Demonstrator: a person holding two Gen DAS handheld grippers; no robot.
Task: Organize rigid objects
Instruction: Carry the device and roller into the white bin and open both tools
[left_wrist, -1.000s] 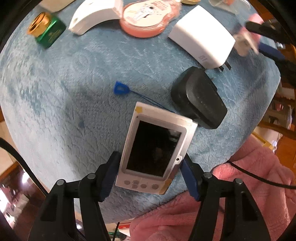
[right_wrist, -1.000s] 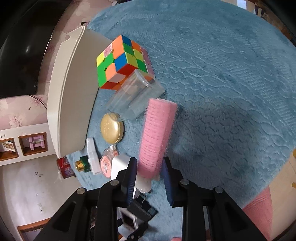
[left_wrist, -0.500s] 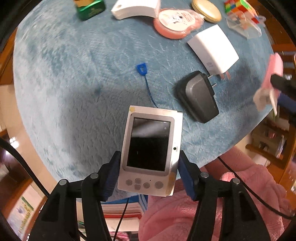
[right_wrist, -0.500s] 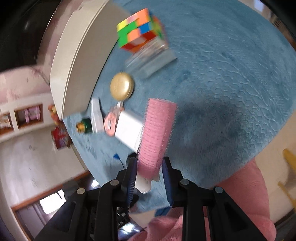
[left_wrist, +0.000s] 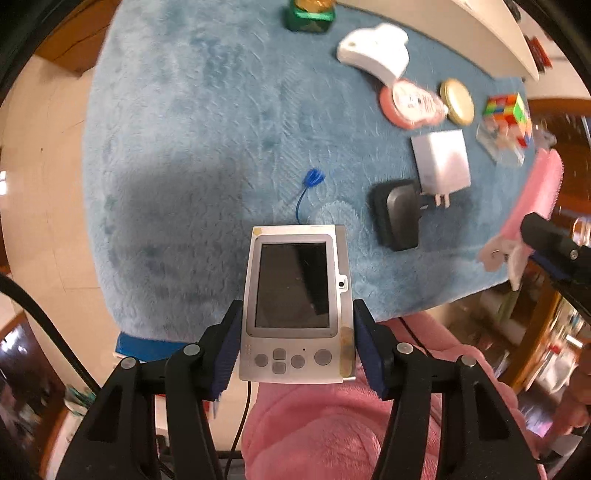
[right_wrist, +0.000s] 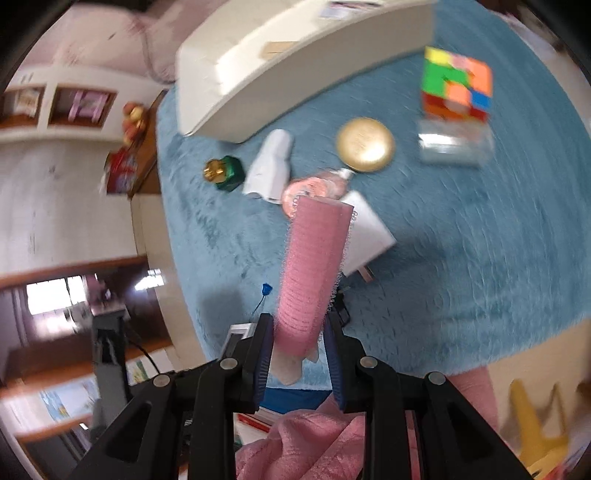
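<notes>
The left tongs (left_wrist: 298, 332) grasp a silver handheld device (left_wrist: 297, 306) by its long sides, screen up and buttons nearest the camera; the jaws are closing on it, with both blue pads against its edges. The device hangs above the near edge of the table, which is covered with a blue fluffy cloth (left_wrist: 207, 147). A thin blue cord (left_wrist: 308, 188) runs from the top of the device out across the cloth.

The right tongs (right_wrist: 298, 347) are clenched on a pink hair roller (right_wrist: 314, 266), held lengthwise and sticking forward above the cloth.

Taking the white charger (left_wrist: 441, 162) as landmark: a black charger (left_wrist: 397, 214) lies just beside it, on the side nearer the device. A pink round case (left_wrist: 412, 103) lies near it on the far side, with a gold disc (left_wrist: 457, 101) touching that case. A colour cube (left_wrist: 509, 116) sits beyond the charger, next to a clear plastic box (right_wrist: 456, 146). Further off, a curved white object (left_wrist: 375, 53) and a green bottle with a gold cap (right_wrist: 225, 171) lie in front of a long white tray (right_wrist: 295, 66).

Pink fabric (left_wrist: 332, 424) lies under both tongs.
</notes>
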